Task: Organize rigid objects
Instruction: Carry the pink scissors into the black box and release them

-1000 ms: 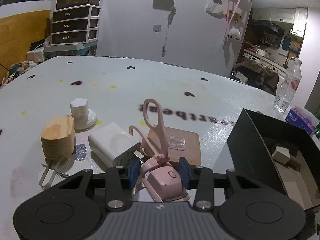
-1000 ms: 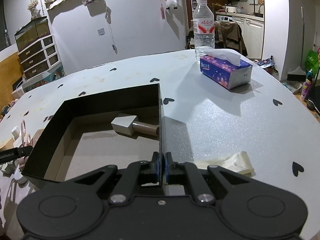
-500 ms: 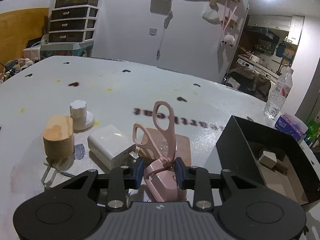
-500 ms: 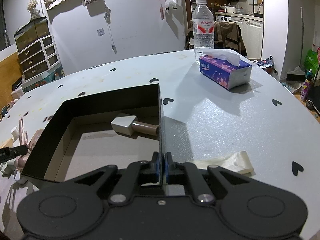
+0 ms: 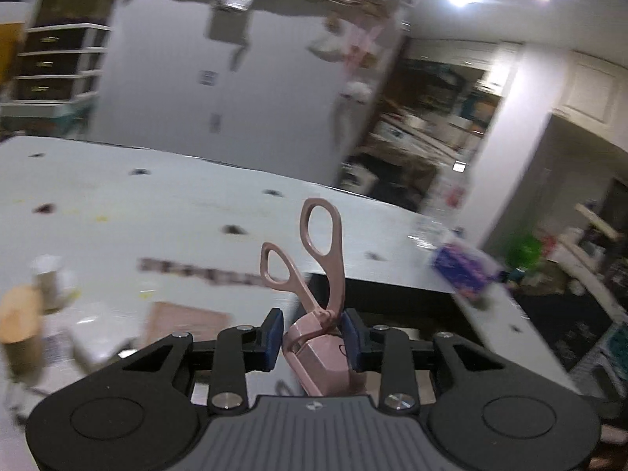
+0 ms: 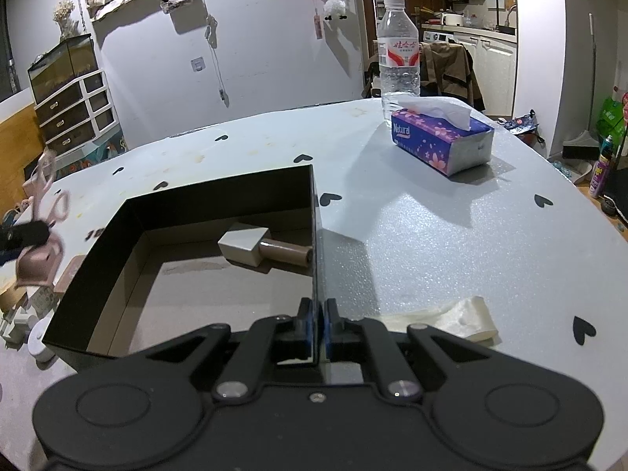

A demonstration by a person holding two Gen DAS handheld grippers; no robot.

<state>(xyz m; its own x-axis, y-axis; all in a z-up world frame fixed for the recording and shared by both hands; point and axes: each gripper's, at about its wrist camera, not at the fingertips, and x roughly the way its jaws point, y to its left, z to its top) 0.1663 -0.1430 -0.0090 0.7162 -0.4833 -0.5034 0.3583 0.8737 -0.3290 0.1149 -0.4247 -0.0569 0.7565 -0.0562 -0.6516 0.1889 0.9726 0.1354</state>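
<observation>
1. The left gripper (image 5: 312, 339) is clamped narrowly on the pink scissors (image 5: 320, 314) at their sheathed blade end, so the two finger loops stand upright above the blue pads, at the centre of the left wrist view. Gripping the thick pink sheath rather than the thin loops probably gives the pads a broad, flat surface.

2. The right gripper (image 6: 318, 327) is pinched almost fully closed on the right-hand wall of the black box (image 6: 219, 196), low in the centre of the right wrist view. This pinch likely steadies the light box while things go in.

3. The scissors are lifted off the white table (image 6: 431, 235). In the right wrist view they appear blurred at the far left edge, just outside the box's left wall.

4. Inside the box, a white block on a brown cylinder (image 6: 263, 249) lies against the right wall towards the back. The floor in the lower left of the box is bare, which leaves room to drop the scissors.

5. The left wall's top edge is the one to clear. The tissue pack (image 6: 441, 141) and water bottle (image 6: 398, 51), upper right, stand well apart from that path.
</observation>
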